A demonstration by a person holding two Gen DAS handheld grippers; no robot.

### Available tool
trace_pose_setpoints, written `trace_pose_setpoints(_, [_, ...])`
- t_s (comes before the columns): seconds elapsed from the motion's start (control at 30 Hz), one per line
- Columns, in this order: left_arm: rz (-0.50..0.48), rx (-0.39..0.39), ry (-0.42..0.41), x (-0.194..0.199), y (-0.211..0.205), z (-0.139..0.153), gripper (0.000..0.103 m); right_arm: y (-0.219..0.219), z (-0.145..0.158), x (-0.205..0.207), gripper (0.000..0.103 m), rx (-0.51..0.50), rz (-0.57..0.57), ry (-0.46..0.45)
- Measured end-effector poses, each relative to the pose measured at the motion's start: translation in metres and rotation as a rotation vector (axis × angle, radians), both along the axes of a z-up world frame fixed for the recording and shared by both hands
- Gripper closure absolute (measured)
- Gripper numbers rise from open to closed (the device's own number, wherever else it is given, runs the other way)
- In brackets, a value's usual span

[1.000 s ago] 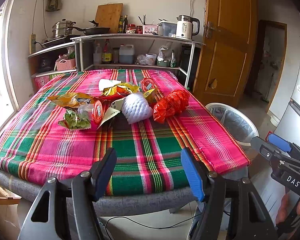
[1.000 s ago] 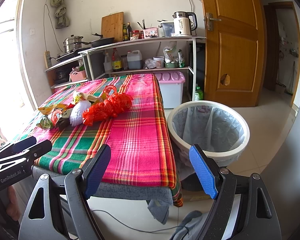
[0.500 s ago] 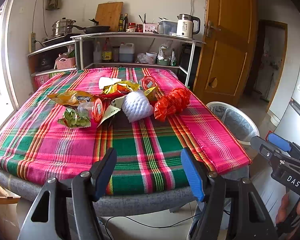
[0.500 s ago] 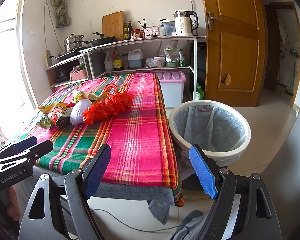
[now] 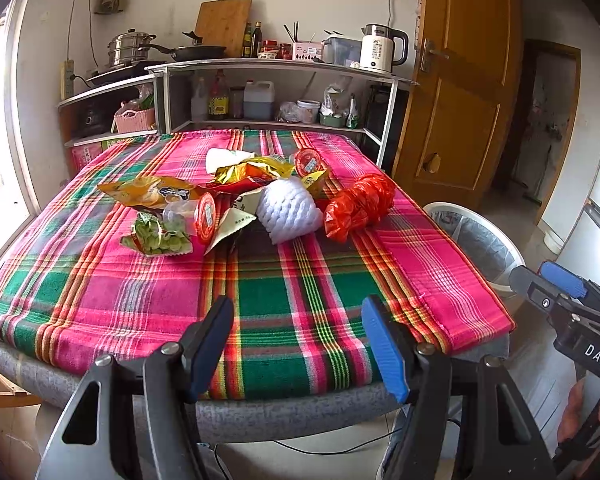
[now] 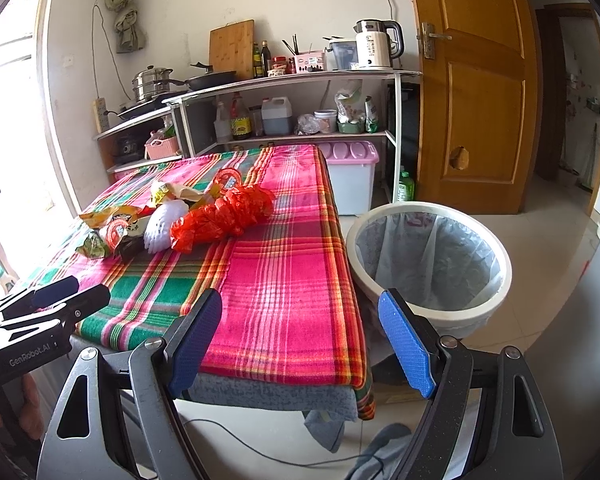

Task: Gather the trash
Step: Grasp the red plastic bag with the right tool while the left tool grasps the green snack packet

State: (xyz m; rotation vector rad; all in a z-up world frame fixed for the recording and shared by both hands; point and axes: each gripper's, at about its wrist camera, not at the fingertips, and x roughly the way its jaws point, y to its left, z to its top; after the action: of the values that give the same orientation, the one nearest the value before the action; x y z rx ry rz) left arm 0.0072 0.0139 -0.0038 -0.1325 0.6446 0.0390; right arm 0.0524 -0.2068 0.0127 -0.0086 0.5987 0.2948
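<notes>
Nothing collected so far, judging by the scene: whole heap of trash lying mid-table on the plaid tablecloth (image 5: 300, 280), bin showing only its liner. From the left of the heap: yellow snack bag (image 5: 148, 194), green wrapper (image 5: 156, 236) just in front of it, red-lidded cup (image 5: 205, 216) tipped on its side beside that, gold foil wrapper (image 5: 252, 170) and a second red-lidded cup (image 5: 309, 162) farther back, white foam net (image 5: 288, 212) near the middle, crumpled red plastic bag (image 5: 358, 204) at the right end, nearest the table edge. Farther right, on the floor just beside the table, white trash bin (image 6: 428, 308) with a clear liner, no trash visible inside as far as can be made out. Left gripper (image 5: 296, 344) spread wide over the near table edge, holding nothing, well short of the heap. Right gripper (image 6: 300, 340) likewise spread wide and holding nothing, aimed between the table's right corner and the bin. Every piece yet to be picked up and dropped in; red bag probably the easiest first grab, being closest to the bin.
</notes>
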Motion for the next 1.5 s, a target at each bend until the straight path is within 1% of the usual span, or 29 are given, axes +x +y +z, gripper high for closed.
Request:
trace_pose_setpoints(0.1, [0.025,-0.021,0.0,0.005,0.014,0.0,0.034,0.009,0.0,0.01,0.022,0.008,0.022,0.014])
trace_pose_setpoints(0.23, [0.065,-0.008,-0.003,0.014,0.033,0.0,0.034,0.021,0.0,0.028,0.022,0.018,0.052,0.033])
trace_pose_setpoints(0.33, [0.115,-0.004,-0.009,0.022,0.051,0.0,0.034,0.032,0.002,0.04,0.022,0.026,0.075,0.039])
trace_pose_setpoints(0.4, [0.144,-0.02,-0.009,0.028,0.065,0.001,0.034,0.039,0.003,0.051,0.022,0.036,0.088,0.052])
trace_pose_setpoints(0.5, [0.198,-0.026,0.005,0.038,0.087,0.001,0.032,0.047,0.003,0.067,0.022,0.059,0.096,0.08])
trace_pose_setpoints(0.63, [0.254,-0.035,0.017,0.051,0.112,-0.001,0.032,0.057,0.004,0.087,0.022,0.08,0.1,0.098])
trace_pose_setpoints(0.83, [0.273,-0.11,0.063,0.069,0.134,-0.012,0.032,0.079,-0.003,0.116,0.022,0.111,0.107,0.167])
trace_pose_setpoints(1.0, [0.265,-0.146,0.078,0.076,0.14,-0.017,0.033,0.093,-0.009,0.137,0.026,0.125,0.094,0.216])
trace_pose_setpoints(1.1, [0.261,-0.164,0.085,0.077,0.141,-0.019,0.037,0.1,-0.015,0.149,0.026,0.128,0.074,0.254])
trace_pose_setpoints(1.17, [0.258,-0.172,0.095,0.079,0.14,-0.021,0.041,0.101,-0.02,0.157,0.026,0.135,0.06,0.287])
trace_pose_setpoints(1.2, [0.254,-0.173,0.102,0.079,0.14,-0.023,0.045,0.101,-0.022,0.16,0.027,0.14,0.055,0.298])
trace_pose_setpoints(1.33, [0.256,-0.164,0.124,0.081,0.137,-0.03,0.06,0.102,-0.026,0.166,0.029,0.141,0.034,0.316])
trace_pose_setpoints(1.4, [0.251,-0.159,0.12,0.08,0.136,-0.029,0.064,0.101,-0.027,0.169,0.03,0.153,0.026,0.327])
trace_pose_setpoints(1.5, [0.255,-0.147,0.123,0.078,0.135,-0.029,0.068,0.102,-0.026,0.169,0.033,0.144,0.023,0.331])
